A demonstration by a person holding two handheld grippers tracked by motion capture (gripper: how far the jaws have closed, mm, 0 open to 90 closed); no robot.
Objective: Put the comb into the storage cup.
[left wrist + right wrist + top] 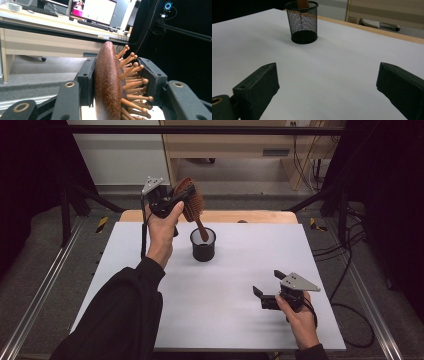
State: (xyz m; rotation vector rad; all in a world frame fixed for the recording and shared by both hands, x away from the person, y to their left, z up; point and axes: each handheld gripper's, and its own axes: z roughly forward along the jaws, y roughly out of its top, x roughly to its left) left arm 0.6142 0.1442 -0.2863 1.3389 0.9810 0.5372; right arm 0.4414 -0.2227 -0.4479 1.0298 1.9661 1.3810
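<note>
Looking down from the high view, the left gripper holds a wooden hairbrush by its head above a black mesh cup on the white table. The handle points down into the cup's mouth, probably so the cup can keep the brush upright. The right gripper rests low near the table's front right, well apart from the cup, likely waiting.

From the left gripper view, the fingers pinch the hairbrush across back and bristle side, a grip that leaves the handle free.

From the right gripper view, its fingers are spread wide over bare table, holding nothing; the mesh cup stands ahead with the handle inside.
</note>
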